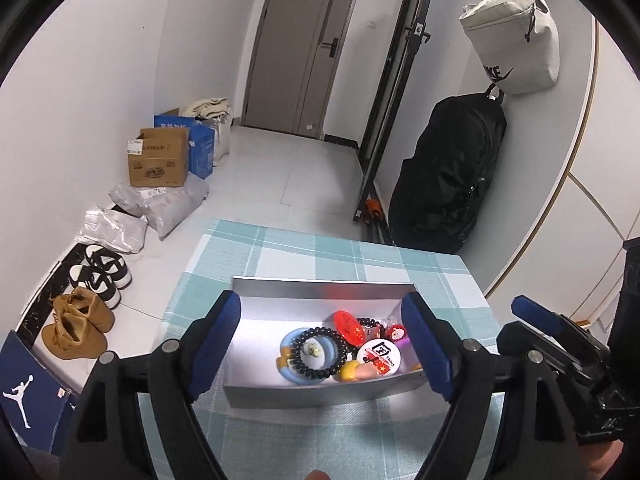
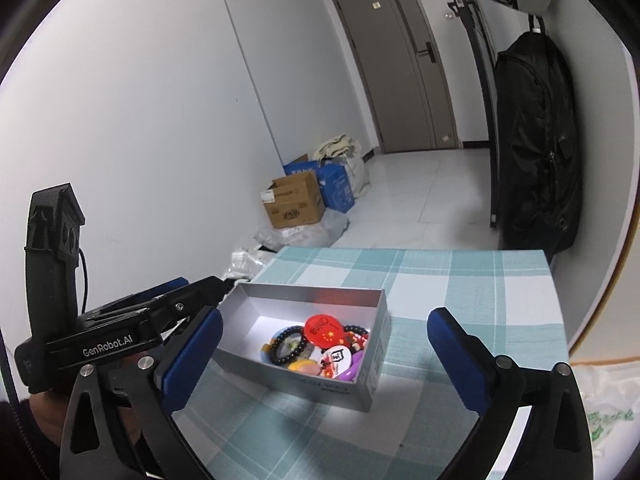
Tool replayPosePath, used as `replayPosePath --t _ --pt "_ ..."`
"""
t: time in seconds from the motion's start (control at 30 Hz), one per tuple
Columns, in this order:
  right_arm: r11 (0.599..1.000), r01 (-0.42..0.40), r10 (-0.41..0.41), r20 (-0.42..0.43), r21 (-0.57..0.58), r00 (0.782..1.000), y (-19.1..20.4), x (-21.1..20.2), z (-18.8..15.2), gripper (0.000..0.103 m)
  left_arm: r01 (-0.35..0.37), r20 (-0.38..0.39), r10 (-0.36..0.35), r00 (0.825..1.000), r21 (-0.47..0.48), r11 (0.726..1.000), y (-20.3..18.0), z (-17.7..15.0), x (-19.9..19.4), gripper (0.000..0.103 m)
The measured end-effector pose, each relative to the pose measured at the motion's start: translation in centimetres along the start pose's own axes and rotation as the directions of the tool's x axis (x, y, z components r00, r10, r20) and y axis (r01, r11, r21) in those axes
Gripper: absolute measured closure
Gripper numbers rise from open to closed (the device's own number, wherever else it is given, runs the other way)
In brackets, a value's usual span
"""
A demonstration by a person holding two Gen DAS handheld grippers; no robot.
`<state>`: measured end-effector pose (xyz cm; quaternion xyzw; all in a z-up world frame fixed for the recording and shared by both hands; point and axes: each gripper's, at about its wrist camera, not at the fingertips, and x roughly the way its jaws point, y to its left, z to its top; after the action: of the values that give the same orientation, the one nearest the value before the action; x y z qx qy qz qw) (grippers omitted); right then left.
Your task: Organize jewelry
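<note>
An open grey box [image 1: 280, 394] sits on the teal checked tablecloth [image 1: 280, 248]. In its right part lie a black bead bracelet [image 1: 316, 350], a light blue ring [image 1: 290, 344], a red badge [image 1: 350, 326], a white badge [image 1: 379, 354] and several small trinkets. My left gripper [image 1: 321, 299] is open; its blue pads frame the box without pressing on it. My right gripper [image 2: 326, 315] is wide open, nothing held, with the box [image 2: 304, 380] ahead of it. The left gripper [image 2: 200, 284] shows beside the box's left end. The right gripper [image 1: 532, 316] shows at the box's right.
The table ends just beyond the box, with floor beyond. Shoes [image 1: 80, 320], cardboard boxes [image 1: 158, 160] and parcels line the left wall. A black backpack [image 1: 448, 176] hangs on the right wall, a door [image 1: 296, 48] stands far back. A white plastic bag [image 2: 600, 400] lies at the right.
</note>
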<state>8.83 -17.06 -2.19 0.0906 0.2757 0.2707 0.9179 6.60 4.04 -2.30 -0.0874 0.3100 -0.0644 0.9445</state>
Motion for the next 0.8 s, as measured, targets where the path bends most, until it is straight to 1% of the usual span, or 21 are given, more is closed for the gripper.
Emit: replayPosePath --t 0.2,0.37,0.57,0.67,0.8 --pt "1.0 0.018 -0.018 -0.004 0.022 1.0 0.1 -0.8 -1.2 0.0 -0.035 0.038 0.034 0.999 0.029 0.999 -0.2 -0.4 -1.3 0.021" --pt "1.0 0.017 -0.018 0.014 0.018 1.0 0.5 -1.5 -1.8 0.0 -0.04 0.023 0.04 0.999 0.019 0.999 -0.2 -1.1 -1.8 0.02" --pt "0.999 0.037 -0.037 0.027 -0.002 0.999 0.8 -1.8 -2.4 0.0 -0.056 0.018 0.056 0.998 0.025 0.998 -0.7 -1.6 -2.3 0.02" --pt "0.999 0.036 -0.037 0.028 0.013 0.999 0.7 -2.0 -2.9 0.0 -0.05 0.003 0.05 0.999 0.035 0.998 -1.0 -2.1 -2.3 0.02" --pt "0.999 0.041 -0.041 0.02 0.034 0.999 0.4 -2.2 -3.5 0.0 -0.064 0.015 0.063 0.998 0.053 0.997 -1.6 -2.3 -2.6 0.02"
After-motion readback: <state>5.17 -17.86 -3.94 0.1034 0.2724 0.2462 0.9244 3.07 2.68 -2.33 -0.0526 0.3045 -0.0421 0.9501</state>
